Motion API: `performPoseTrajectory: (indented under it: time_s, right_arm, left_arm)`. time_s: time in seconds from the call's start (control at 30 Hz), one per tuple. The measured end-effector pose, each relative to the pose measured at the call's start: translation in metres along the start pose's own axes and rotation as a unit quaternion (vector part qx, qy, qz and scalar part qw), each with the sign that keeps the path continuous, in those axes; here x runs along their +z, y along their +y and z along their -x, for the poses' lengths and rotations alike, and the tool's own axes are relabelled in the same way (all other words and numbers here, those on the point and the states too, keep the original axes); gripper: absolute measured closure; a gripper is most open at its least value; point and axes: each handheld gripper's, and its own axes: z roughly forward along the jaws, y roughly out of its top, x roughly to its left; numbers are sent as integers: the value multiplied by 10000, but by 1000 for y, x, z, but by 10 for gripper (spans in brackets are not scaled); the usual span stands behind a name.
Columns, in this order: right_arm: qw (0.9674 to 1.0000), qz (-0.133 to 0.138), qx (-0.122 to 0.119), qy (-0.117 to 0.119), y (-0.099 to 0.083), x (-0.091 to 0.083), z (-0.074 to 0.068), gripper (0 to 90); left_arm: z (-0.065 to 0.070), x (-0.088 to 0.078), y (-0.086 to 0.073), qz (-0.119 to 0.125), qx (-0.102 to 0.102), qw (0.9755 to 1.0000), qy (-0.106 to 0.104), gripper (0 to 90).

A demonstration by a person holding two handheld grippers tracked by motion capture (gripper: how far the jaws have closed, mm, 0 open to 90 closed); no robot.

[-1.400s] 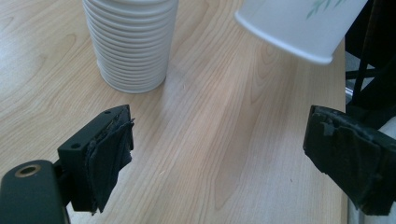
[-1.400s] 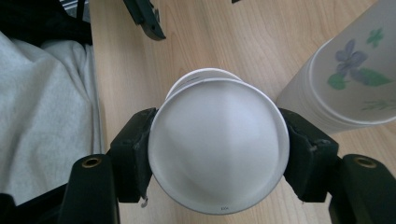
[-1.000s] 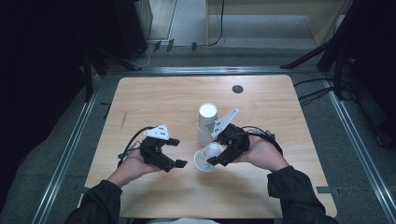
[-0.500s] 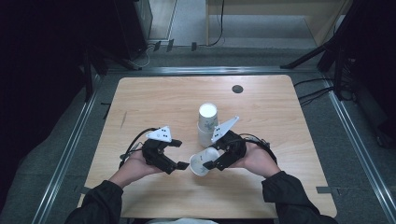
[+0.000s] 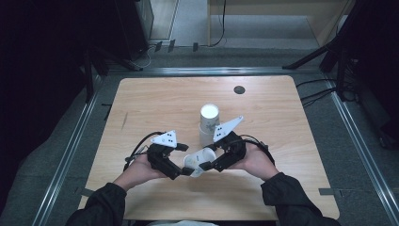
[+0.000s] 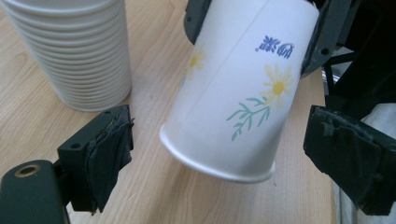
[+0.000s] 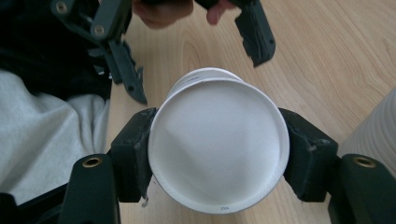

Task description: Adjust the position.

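The right gripper [image 5: 212, 165] is clenched on a paper cup [image 5: 197, 161], one pad [image 7: 133, 154] pressed to each side near its base; the cup lies tipped on its side, above the table [image 5: 282, 188], mouth toward the left gripper [image 5: 181, 168]. That gripper's jaws stand released, one to each side of the cup's rim without touching it. The stack of cups [image 5: 208, 123] stands upright just beyond the held cup.

Cup stack [image 6: 70, 51] top cut off by frame edge
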Motion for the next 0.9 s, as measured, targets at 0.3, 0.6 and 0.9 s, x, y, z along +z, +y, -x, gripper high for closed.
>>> performPoseTrajectory:
  time_s: [0.3, 0.6, 0.9]
  right_arm:
    - [9990, 356, 62, 261, 4, -3, -3, 353]
    - [9974, 550, 177, 432, 4, -5, -2, 353]
    - [9965, 611, 233, 513, 4, -6, -1, 353]
  left_arm:
    - [5, 3, 1, 30, 157, 9998, -120, 85]
    - [6, 0, 2, 167, 224, 9994, -213, 149]
    - [9, -3, 2, 152, 425, 9986, -282, 290]
